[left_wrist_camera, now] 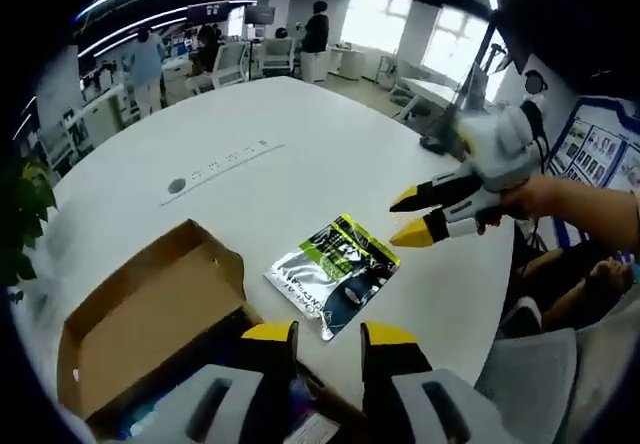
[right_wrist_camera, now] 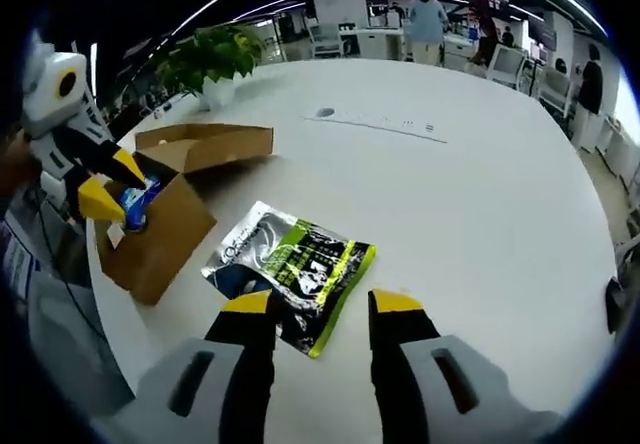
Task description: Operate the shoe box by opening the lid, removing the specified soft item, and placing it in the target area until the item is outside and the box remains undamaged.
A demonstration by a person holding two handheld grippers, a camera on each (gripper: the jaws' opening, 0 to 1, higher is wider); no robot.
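Note:
An open brown cardboard shoe box [left_wrist_camera: 150, 309] lies on the white table [left_wrist_camera: 300, 134], its lid flap [right_wrist_camera: 205, 144] folded back. Blue things [right_wrist_camera: 135, 204] show inside it. A silver, green and black soft pouch [left_wrist_camera: 335, 274] lies flat on the table just outside the box. My left gripper [left_wrist_camera: 328, 336] is open over the box's near edge, seen from the other side as left gripper [right_wrist_camera: 105, 184] above the box [right_wrist_camera: 160, 229]. My right gripper [right_wrist_camera: 320, 304] is open just short of the pouch [right_wrist_camera: 290, 269], nothing between its jaws; it also appears as right gripper [left_wrist_camera: 410, 216].
A grey socket strip [left_wrist_camera: 225, 164] is set into the table's middle. A potted plant [right_wrist_camera: 215, 59] stands at the table's far corner. A hand [left_wrist_camera: 560, 199] holds the right gripper. Chairs, desks and people [left_wrist_camera: 145, 64] fill the office behind. The table edge [right_wrist_camera: 110, 304] runs close below the box.

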